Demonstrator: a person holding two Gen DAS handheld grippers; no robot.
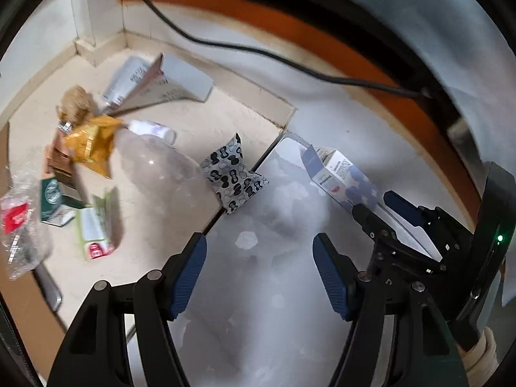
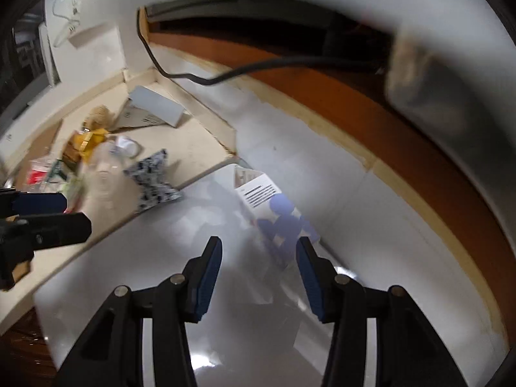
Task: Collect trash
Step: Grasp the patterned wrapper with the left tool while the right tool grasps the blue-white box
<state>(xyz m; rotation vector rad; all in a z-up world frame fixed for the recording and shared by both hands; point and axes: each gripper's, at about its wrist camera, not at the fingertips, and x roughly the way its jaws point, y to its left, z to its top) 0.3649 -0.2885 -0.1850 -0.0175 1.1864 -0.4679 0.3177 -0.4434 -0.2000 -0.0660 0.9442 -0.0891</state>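
Both grippers, left [image 1: 259,271] and right [image 2: 258,274], hang open and empty over grey floor [image 2: 354,193]. Just past the right jaws lies a blue-and-white box [image 2: 274,206]; more trash [image 1: 87,148] sits farther left.

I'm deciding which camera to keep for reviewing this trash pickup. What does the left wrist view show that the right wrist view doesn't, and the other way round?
Only the left wrist view shows the red-and-green wrapper clearly, the right gripper's body with its lit green light, and a sleeve cuff at the lower right edge.

Only the right wrist view shows the white wall outlet with a plug and the dark window area at far left.

Both show the blue-and-white carton, black-and-white patterned packet, yellow bag, black cable, and both grippers open with nothing held.
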